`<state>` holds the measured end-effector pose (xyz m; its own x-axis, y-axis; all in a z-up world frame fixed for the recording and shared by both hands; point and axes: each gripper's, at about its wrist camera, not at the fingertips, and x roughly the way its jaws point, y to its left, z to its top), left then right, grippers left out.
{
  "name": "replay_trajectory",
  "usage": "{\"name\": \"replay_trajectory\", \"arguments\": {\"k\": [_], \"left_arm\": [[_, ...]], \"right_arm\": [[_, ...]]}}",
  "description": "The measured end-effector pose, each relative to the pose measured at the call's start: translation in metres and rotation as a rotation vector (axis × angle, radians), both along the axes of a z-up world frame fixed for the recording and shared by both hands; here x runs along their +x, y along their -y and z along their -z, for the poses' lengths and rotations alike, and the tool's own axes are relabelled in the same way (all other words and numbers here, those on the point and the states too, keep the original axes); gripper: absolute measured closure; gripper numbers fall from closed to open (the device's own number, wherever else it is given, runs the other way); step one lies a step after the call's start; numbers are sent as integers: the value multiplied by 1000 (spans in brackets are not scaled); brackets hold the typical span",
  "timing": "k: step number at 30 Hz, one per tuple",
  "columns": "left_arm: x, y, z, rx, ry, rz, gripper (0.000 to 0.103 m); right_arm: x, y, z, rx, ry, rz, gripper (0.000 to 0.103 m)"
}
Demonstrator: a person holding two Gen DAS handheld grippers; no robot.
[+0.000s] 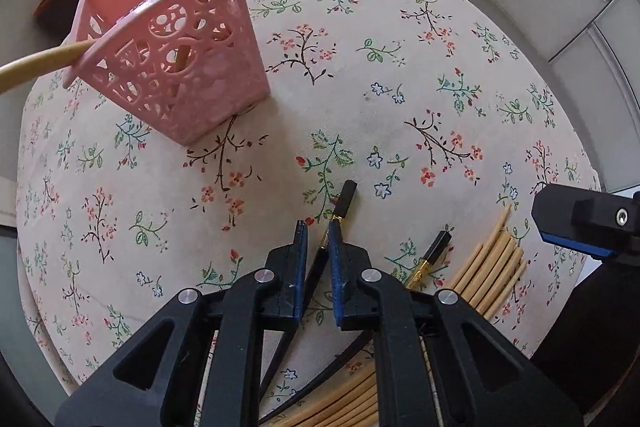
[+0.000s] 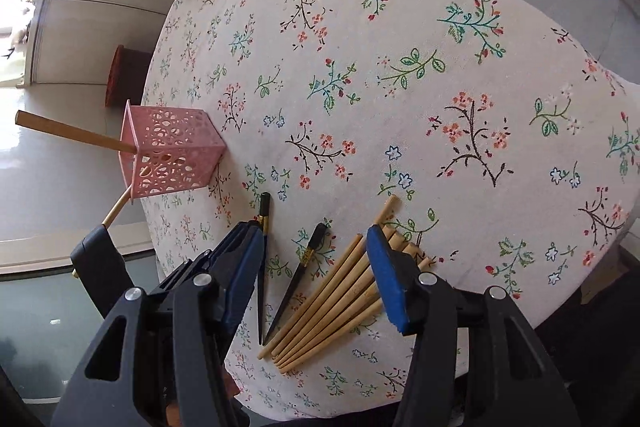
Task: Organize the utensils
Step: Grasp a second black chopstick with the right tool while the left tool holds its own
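Black chopstick w/ gold band lying on floral tablecloth, near front edge, between fingers of left gripper. Jaws straddling it w/ narrow gap each side, pads not clearly touching; not yet clamped, judging by left wrist view. Second black chopstick just beside, to the right, then fan of bamboo chopsticks touching one another. Right gripper hovering over that bunch, fingers wide apart, holding nothing.

Pink holder, perforated, well apart toward far left of cloth, w/ two bamboo sticks already poking out.

Step in hand, probably: pinch black stick, carry to holder. To do well: centre pads on the shaft just below gold band, close square so stick doesn't roll or scissor out, lift w/o dragging cloth. Tip it upright before dropping into holder; light plastic, likely to tip if bumped. Keep clear of neighbour stick.

No brand, label or readable writing visible anywhere.
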<state>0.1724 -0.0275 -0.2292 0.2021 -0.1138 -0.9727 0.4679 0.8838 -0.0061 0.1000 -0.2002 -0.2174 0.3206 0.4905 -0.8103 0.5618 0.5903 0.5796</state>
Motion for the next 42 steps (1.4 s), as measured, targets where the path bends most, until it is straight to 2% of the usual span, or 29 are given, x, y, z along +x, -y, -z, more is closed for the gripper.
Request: {"name": "replay_trajectory", "arguments": {"k": [3,4,7,9,11,12,13,16,19,24,27,31,35,39,40,41,42], "left_arm": [[3,-11,-2,-96,-48,-13,88],[5,-17,-5,-117,-52,-31,81],[4,-21,-12,-140,-50,-23,77],[1,-14,-9,-115,-48,5,77],[2,-4,3,-31,-57,12,77],[2,-3,6,-8,-44,14,81],[3,-1,7,19,-32,13,91],[2,-5,7,33,-18,-8,94],[-4,-17,2,82,45,-25,97],[-11,-64,-28,69,121,-97,97],[-21,-88,-47,28,150,-123,97],[-24,-97,-60,2,166,-154,97],[-23,-92,-67,-24,185,-171,97],[-30,-94,-80,-58,217,-184,97],[-30,-95,-84,-68,224,-189,97],[-30,-97,-87,-76,228,-194,97],[-31,-98,-88,-79,229,-199,97]], "right_arm": [[-1,0,1,11,-3,5,49],[-1,0,1,13,-1,4,49],[-2,-2,1,19,-2,5,49],[-3,-2,1,20,-5,7,49],[-3,-2,2,20,-7,12,49],[-3,-2,2,23,-7,15,49],[-3,-2,2,27,-6,16,49],[0,-9,4,48,-13,16,49],[8,-26,8,56,-20,-17,49],[15,-57,17,28,-39,-61,49],[17,-66,22,16,-37,-69,49],[22,-72,31,0,-65,-62,49],[30,-80,33,-81,-101,-74,54],[45,-103,24,-263,-151,-131,55],[49,-111,21,-320,-161,-133,60],[51,-116,20,-369,-162,-121,76],[53,-121,19,-420,-165,-113,81]]}}
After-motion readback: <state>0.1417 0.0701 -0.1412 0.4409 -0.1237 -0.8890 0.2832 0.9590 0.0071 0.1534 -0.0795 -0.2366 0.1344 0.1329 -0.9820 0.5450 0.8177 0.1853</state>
